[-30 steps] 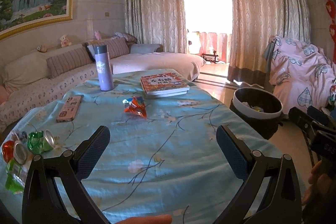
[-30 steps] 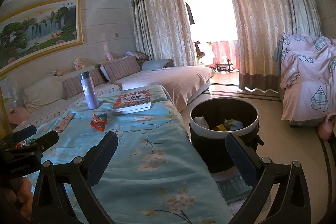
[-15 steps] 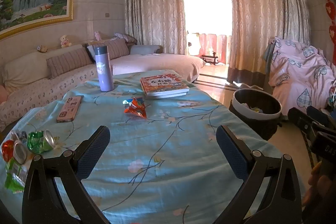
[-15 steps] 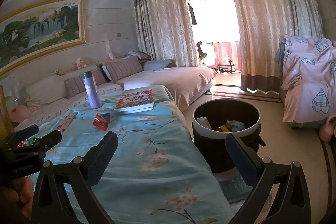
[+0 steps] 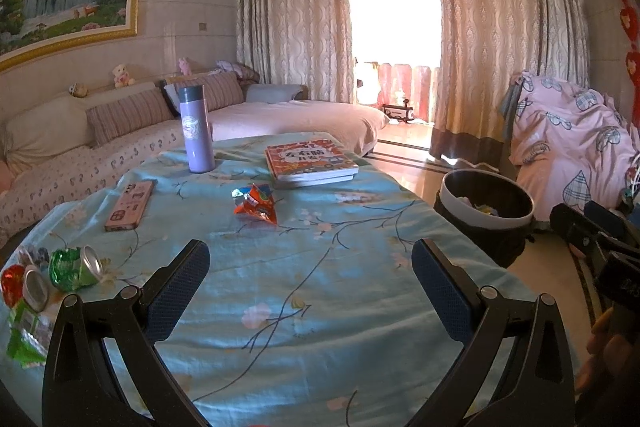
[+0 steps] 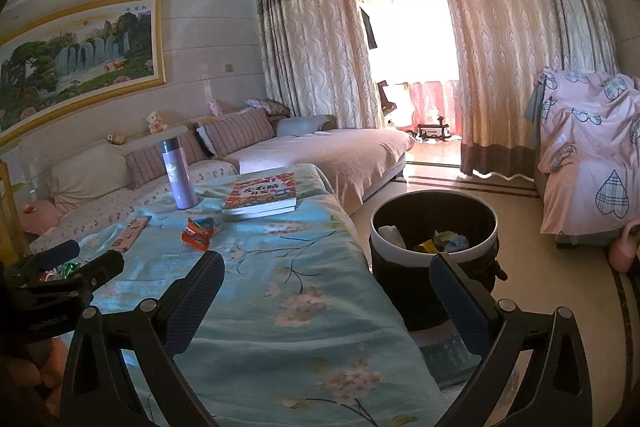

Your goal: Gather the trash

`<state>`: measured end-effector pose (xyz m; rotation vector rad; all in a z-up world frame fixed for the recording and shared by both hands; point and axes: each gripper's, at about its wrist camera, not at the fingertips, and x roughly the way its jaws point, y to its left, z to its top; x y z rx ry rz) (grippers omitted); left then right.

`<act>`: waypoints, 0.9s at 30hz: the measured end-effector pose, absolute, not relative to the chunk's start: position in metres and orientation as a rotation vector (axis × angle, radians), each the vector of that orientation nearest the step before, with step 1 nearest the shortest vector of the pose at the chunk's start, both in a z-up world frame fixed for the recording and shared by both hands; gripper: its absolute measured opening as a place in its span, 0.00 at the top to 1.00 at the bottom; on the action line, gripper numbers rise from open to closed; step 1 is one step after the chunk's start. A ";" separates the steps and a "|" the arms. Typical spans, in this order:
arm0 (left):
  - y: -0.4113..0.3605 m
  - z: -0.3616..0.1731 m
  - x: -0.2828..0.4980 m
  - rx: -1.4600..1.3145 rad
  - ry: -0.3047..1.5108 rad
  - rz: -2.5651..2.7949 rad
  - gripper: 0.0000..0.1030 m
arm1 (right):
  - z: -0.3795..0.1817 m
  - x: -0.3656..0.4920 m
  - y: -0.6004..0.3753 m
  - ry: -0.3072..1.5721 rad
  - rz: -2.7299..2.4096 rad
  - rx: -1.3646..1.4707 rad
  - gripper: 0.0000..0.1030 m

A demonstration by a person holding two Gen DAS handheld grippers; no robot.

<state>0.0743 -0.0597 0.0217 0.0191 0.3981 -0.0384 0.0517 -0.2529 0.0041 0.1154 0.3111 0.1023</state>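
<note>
An orange snack wrapper [image 5: 255, 203] lies mid-table on the blue floral cloth [image 5: 320, 287]; it also shows in the right wrist view [image 6: 197, 227]. A crushed green can [image 5: 75, 267], a crushed red can [image 5: 22, 289] and green wrappers [image 5: 24, 339] lie at the table's left edge. A black bin [image 6: 434, 259] with trash inside stands on the floor right of the table; it also shows in the left wrist view [image 5: 486, 213]. My left gripper [image 5: 310, 291] is open and empty above the near table. My right gripper [image 6: 328, 301] is open and empty over the table's right edge beside the bin.
A purple flask [image 5: 196, 129], a pink phone [image 5: 130, 205] and a stack of books [image 5: 310, 163] are on the table. A sofa [image 5: 100, 147] runs behind it. A pink quilt [image 6: 592, 155] covers a chair at the right.
Both grippers have stayed open and empty. The views have shifted only slightly; the right gripper has drifted a little to the left.
</note>
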 end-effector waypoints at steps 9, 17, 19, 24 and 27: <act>-0.059 0.023 0.076 0.019 0.399 -0.041 0.00 | 0.007 0.050 -0.251 0.307 0.106 0.110 0.00; -0.059 0.023 0.076 0.023 0.398 -0.041 0.00 | 0.007 0.050 -0.251 0.308 0.107 0.111 0.00; -0.059 0.023 0.076 0.024 0.397 -0.041 0.00 | 0.007 0.050 -0.251 0.307 0.107 0.111 0.00; -0.059 0.023 0.077 0.027 0.398 -0.042 0.00 | 0.006 0.050 -0.251 0.308 0.107 0.110 0.00; -0.059 0.022 0.078 0.025 0.399 -0.044 0.00 | 0.007 0.050 -0.251 0.308 0.107 0.111 0.00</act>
